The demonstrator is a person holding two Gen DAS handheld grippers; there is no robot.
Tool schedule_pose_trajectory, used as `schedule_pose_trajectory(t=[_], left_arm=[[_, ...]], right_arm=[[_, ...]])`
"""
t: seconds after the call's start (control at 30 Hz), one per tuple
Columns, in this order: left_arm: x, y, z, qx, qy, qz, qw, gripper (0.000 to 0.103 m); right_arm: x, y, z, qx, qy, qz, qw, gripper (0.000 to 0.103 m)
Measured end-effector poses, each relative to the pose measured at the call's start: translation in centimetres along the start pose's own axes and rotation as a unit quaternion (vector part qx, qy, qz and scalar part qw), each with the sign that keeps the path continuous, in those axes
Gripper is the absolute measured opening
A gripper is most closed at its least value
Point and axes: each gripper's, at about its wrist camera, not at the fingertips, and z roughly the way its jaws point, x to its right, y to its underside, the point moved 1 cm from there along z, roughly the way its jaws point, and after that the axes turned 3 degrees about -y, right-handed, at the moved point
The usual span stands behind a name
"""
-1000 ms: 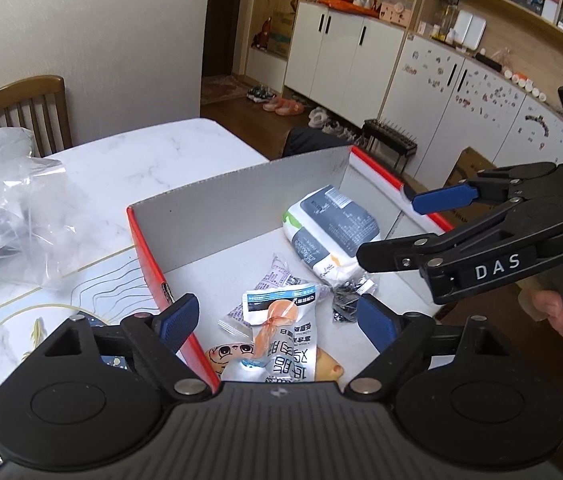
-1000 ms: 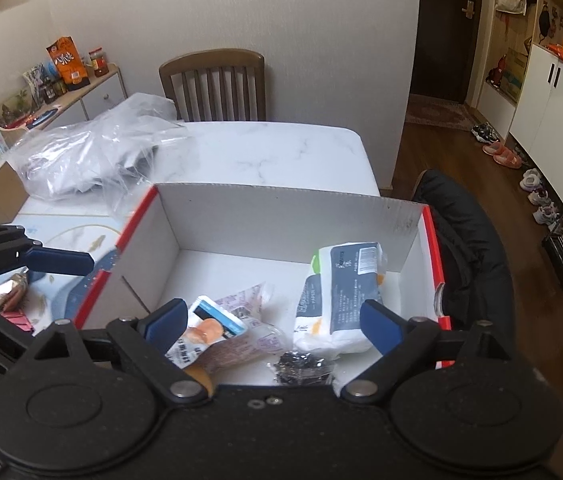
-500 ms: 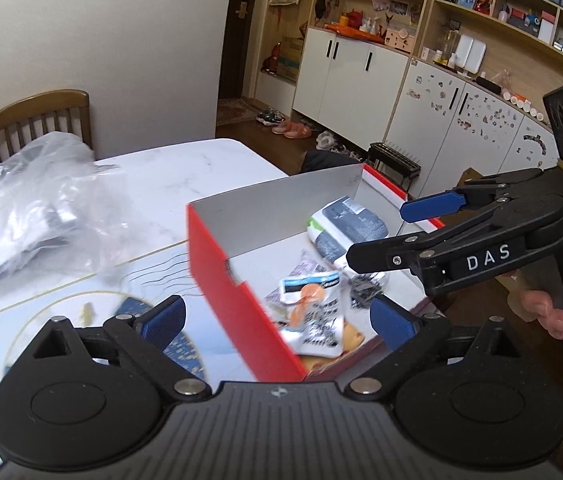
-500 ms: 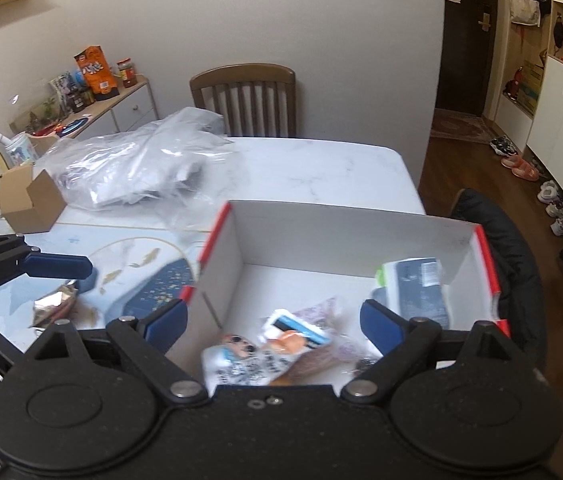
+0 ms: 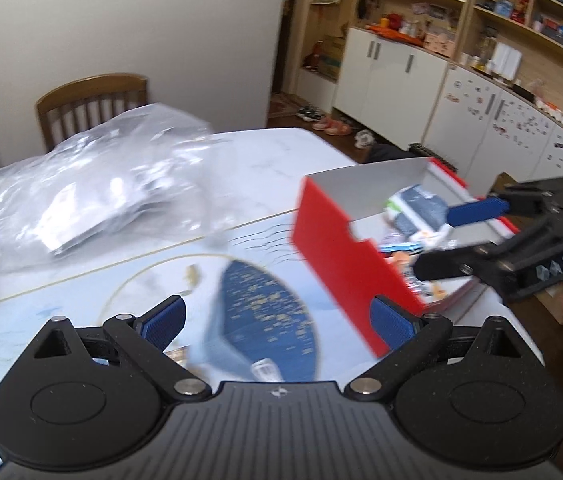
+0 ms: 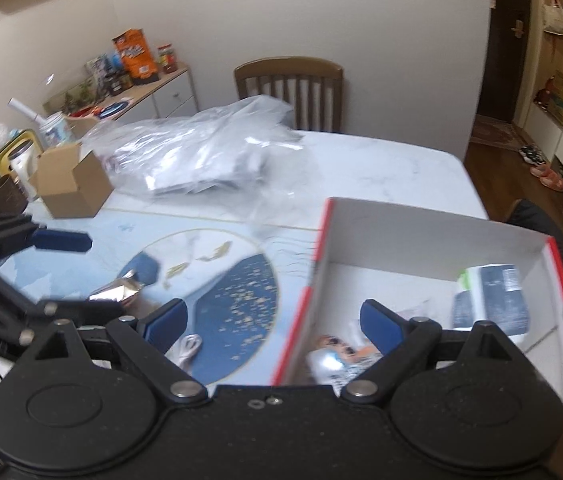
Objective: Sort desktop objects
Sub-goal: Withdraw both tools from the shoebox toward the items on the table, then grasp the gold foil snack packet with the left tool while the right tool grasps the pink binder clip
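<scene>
A red-and-white cardboard box [image 5: 333, 236] [image 6: 433, 240] stands at the table's right side. It holds a grey-blue wipes pack [image 6: 493, 300] [image 5: 417, 208] and several snack packets [image 6: 337, 356]. On the blue-patterned mat [image 6: 237, 292] lie a crumpled foil wrapper [image 6: 119, 290] and a small white item [image 6: 189, 346]. My left gripper [image 5: 277, 320] is open and empty above the mat, left of the box. My right gripper [image 6: 273, 322] is open and empty, straddling the box's left wall. The right gripper also shows in the left wrist view [image 5: 477, 240] over the box.
A large clear plastic bag [image 6: 201, 152] lies at the back of the table. A small open brown carton [image 6: 69, 182] stands at the left, with a mug [image 6: 5, 194] and jars beyond. A wooden chair [image 6: 289, 92] stands behind the table.
Both grippers have swung left, away from the box interior toward the mat. The box has shifted to the right in both views. Both stay open and empty.
</scene>
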Motion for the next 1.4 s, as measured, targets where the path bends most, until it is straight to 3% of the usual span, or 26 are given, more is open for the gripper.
schedule_pose_trajectory(t=[0.3,0.6,1.07,1.4], left_arm=[[-6.2,1.4,0.7,-0.023,-0.028,-0.031,0.9989,0.099],[-9.5,3.1,3.6,-0.071,-0.033,-0.033,0.9964,0.099],[-10.5,4.3,7.6,-0.116,-0.03,-0.02,0.9926,0.099],[-10.6,5.0,10.0,-0.143,-0.033,-0.011,0.9892,0.099]], right_arm=[[-5.7,0.0,2.6,-0.024,-0.028,-0.025,0.999,0.093],[-11.5,0.9,6.7,-0.065,-0.053,-0.083,0.993,0.093],[-14.8,3.4,12.3,-0.116,-0.06,-0.128,0.983,0.091],[-15.7,4.4,15.1,-0.129,-0.055,-0.154,0.978,0.079]])
